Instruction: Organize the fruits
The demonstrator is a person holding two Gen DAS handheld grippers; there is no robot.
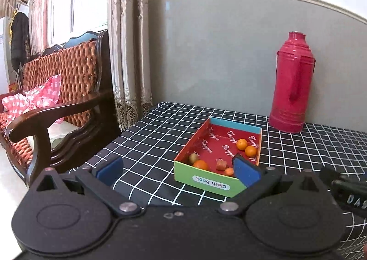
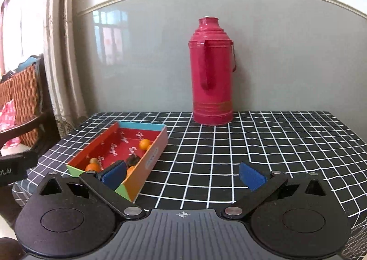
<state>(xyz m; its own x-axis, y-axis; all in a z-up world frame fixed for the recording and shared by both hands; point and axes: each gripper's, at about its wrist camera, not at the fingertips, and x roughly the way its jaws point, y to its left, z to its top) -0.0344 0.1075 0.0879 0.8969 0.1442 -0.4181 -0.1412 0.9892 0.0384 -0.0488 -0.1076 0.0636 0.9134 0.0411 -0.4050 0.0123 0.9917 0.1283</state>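
Observation:
A shallow cardboard box (image 1: 206, 183) with a red inside stands on the checked table; its wall (image 2: 151, 161) also shows in the right wrist view. Inside lie several small oranges (image 1: 242, 144), a greenish fruit (image 1: 193, 157) and a reddish piece (image 1: 221, 165). My left gripper (image 1: 178, 171) is open, raised in front of the box's near wall, nothing between its blue pads (image 1: 109, 171). My right gripper (image 2: 183, 175) is open wide over bare tablecloth right of the box, empty. Its left pad (image 2: 115, 174) hides part of the box.
A tall red thermos (image 1: 292, 83) stands at the back by the grey wall, seen as thermos (image 2: 212, 72) in the right wrist view. A wooden sofa (image 1: 62, 90) with a pink checked cloth sits left of the table (image 2: 252, 145). Curtains hang behind.

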